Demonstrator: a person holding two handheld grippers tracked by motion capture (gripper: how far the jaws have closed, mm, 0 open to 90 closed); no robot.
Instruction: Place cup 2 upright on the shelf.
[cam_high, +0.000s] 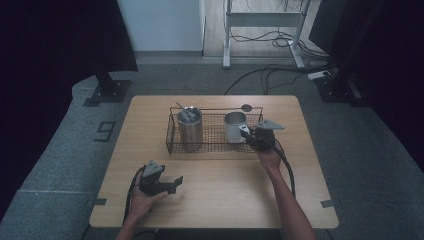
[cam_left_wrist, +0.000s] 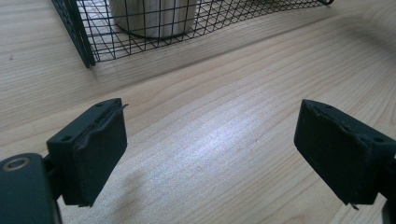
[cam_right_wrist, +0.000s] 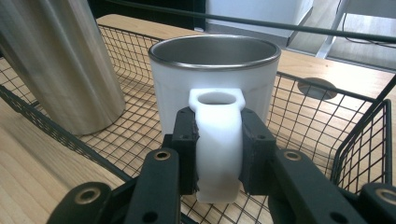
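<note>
Nearest the camera in the right gripper view, the right gripper (cam_right_wrist: 219, 154) has its two black pads pressed flat against either side of the white handle (cam_right_wrist: 218, 140) of a mug (cam_right_wrist: 212, 79), so the jaws are closed on that handle; the handle is a broad white loop with an oval opening at its top, and its lower end is hidden behind the gripper's links; the mug itself is white outside with a steel rim and steel lining, upright, standing inside a black wire basket (cam_right_wrist: 327, 121) toward the basket's right end; just beside it on the left stands a taller brushed-steel canister (cam_right_wrist: 60, 65), cut off by the top of that view; in the high view the right hand (cam_high: 269, 156) reaches forward from the near edge of the table (cam_high: 215, 200) with the forearm stretched out and the gripper held level against the basket's right side; the left gripper (cam_high: 172, 184) rests low over the near left part of the table, cupped in the left hand (cam_high: 142, 197) and pointing right, its jaws standing apart with only bare wood between them, holding nothing; something thin sticks out of the canister, too small to make out; a dark round spot (cam_high: 246, 107) lies on the table just behind the basket.
</note>
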